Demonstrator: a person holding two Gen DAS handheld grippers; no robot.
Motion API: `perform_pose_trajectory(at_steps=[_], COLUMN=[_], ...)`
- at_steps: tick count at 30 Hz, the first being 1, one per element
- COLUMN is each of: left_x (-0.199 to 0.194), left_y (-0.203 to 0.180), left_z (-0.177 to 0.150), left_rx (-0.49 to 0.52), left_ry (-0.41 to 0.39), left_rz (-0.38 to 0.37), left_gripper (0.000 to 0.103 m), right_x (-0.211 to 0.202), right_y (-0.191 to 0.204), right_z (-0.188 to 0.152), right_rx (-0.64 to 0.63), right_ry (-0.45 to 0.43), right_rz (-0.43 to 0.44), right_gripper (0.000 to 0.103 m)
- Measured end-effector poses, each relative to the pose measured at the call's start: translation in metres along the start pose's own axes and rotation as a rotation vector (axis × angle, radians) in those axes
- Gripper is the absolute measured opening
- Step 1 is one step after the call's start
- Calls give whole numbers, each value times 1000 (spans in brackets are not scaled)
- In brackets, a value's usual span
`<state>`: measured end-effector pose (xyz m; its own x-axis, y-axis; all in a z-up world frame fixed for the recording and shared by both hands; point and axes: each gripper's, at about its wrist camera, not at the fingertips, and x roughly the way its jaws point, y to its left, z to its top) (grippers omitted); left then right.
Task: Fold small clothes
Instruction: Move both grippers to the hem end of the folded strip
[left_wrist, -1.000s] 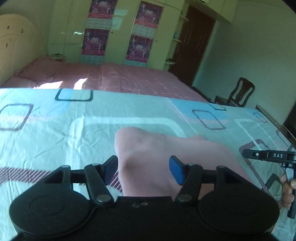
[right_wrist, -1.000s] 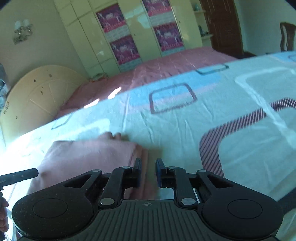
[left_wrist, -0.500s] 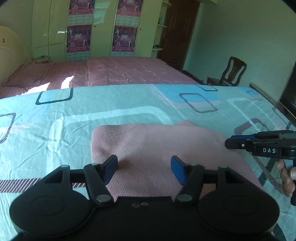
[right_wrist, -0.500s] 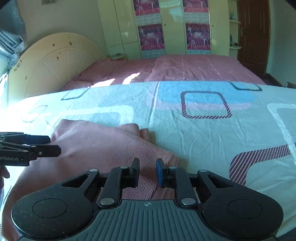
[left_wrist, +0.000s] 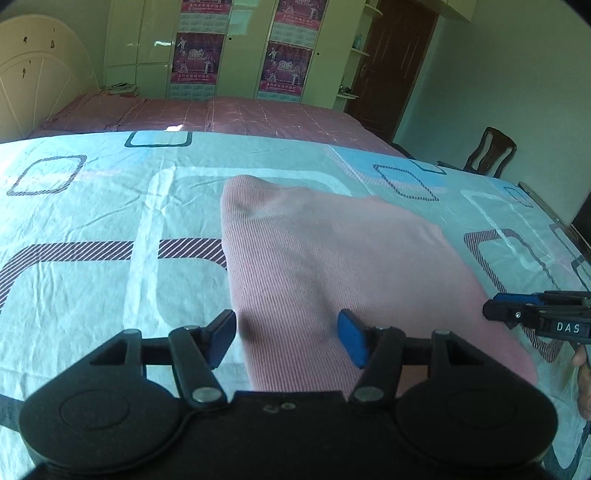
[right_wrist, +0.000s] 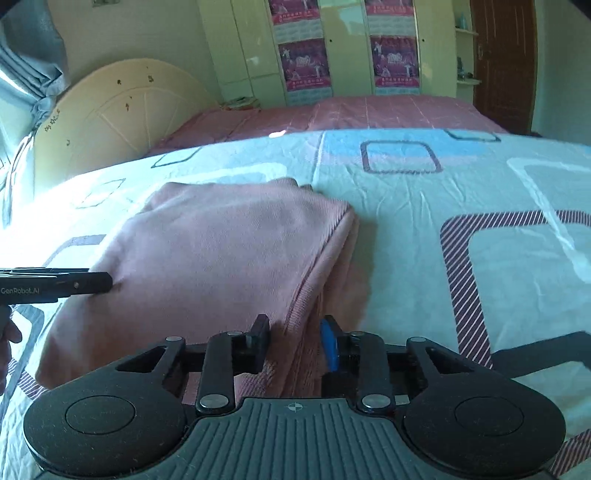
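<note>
A pink ribbed garment (left_wrist: 332, 266) lies folded on the patterned bed sheet (left_wrist: 92, 229). My left gripper (left_wrist: 286, 338) is open, its blue pads wide apart over the garment's near left edge. My right gripper (right_wrist: 295, 343) is open, its pads spread either side of the garment's (right_wrist: 221, 243) folded right edge, not pinching it. The right gripper (left_wrist: 535, 317) shows at the right of the left wrist view, and the left gripper (right_wrist: 55, 284) shows at the left of the right wrist view.
A second bed with a pink cover (left_wrist: 221, 114) lies beyond, with a cream headboard (right_wrist: 122, 110). Wardrobes with posters (left_wrist: 236, 48) line the back wall. A wooden chair (left_wrist: 487, 151) and a dark door (left_wrist: 391, 59) are at the right.
My right gripper has opened from shut and let go of the garment's edge. The garment has settled flat. Both grippers have drawn back a little towards the near edge.
</note>
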<state>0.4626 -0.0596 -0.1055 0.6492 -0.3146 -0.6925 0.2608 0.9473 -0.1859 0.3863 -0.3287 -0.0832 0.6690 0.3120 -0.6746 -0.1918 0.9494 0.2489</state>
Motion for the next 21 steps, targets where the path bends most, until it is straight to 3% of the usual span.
perform_pose_trajectory(at_steps=[2, 4, 6, 10, 12, 16, 19, 21], left_x=[-9, -10, -10, -12, -4, -11, -26, -31], left_y=[3, 7, 11, -2, -9, -11, -16, -17], left_z=[-9, -17, -19, -13, -18, -28, -43, -59], left_rx=[-11, -25, -49, -6, 38, 11, 33, 33], left_ry=[0, 17, 26, 32, 83, 96, 117, 134], left_rz=[7, 15, 9, 7, 33, 31, 33, 37], left_gripper=[59, 61, 60, 56, 60, 62, 61, 62], right_x=[-5, -1, 3, -6, -5, 0, -22, -25], right_y=[2, 13, 18, 7, 4, 7, 14, 18], right_z=[-5, -15, -20, -9, -12, -18, -19, -29], right_rx=[25, -39, -80, -65, -77, -79, -103, -117], right_ry=[51, 85, 83, 63, 90, 104, 54, 82], right_rz=[50, 35, 14, -7, -20, -39, -8, 3], right_gripper=[33, 33, 12, 10, 10, 12, 14, 18])
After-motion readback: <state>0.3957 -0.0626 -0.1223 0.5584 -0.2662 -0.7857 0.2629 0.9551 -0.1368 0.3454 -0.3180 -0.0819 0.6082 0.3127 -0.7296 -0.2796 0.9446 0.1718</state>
